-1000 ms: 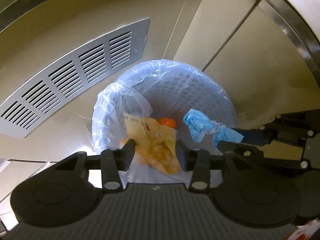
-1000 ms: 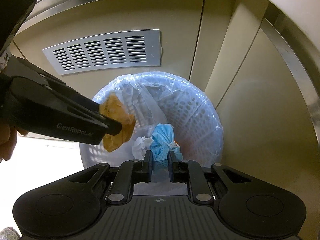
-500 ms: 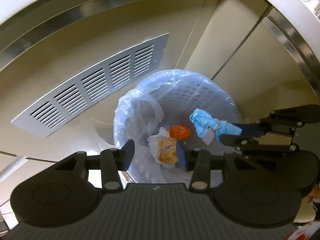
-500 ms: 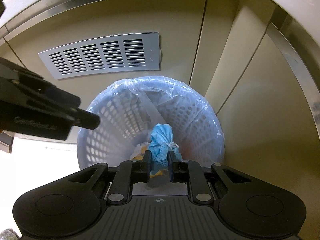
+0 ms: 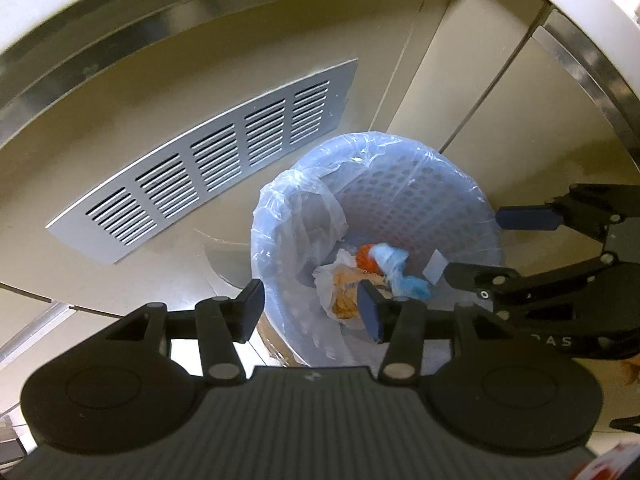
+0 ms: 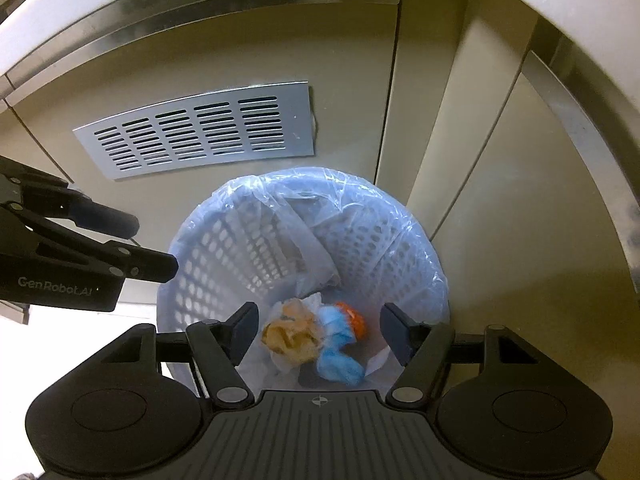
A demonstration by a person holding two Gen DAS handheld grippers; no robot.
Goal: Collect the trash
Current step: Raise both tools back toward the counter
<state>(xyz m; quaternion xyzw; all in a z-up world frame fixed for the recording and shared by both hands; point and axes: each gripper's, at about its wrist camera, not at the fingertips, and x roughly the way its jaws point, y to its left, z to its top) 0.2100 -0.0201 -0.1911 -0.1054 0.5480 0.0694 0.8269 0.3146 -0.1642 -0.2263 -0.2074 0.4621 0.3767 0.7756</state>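
1. In the left wrist view, the left gripper (image 5: 310,310) hovered above the white perforated bin (image 5: 420,200), jaws spread wide with nothing between them.
2. The bin wore a clear plastic liner (image 5: 296,216) and stood on the floor against beige cabinet panels, just beside a metal vent grille (image 5: 212,160).
3. At the bin's bottom lay a crumpled yellow wrapper (image 5: 344,292), an orange scrap (image 5: 366,258) and a blue crumpled cloth (image 5: 404,276), all touching one another.
4. The right gripper (image 5: 472,246) reached in from the right over the bin's rim, its jaws parted and empty.
5. In the right wrist view, the right gripper (image 6: 320,330) hung over the bin (image 6: 224,248) with jaws spread apart, holding nothing.
6. Below them the yellow wrapper (image 6: 294,332), blue cloth (image 6: 338,354) and orange scrap (image 6: 354,320) sat together on the bin's floor.
7. The left gripper (image 6: 154,246) showed at the left edge beside the rim, jaws open, with the vent grille (image 6: 200,132) behind.
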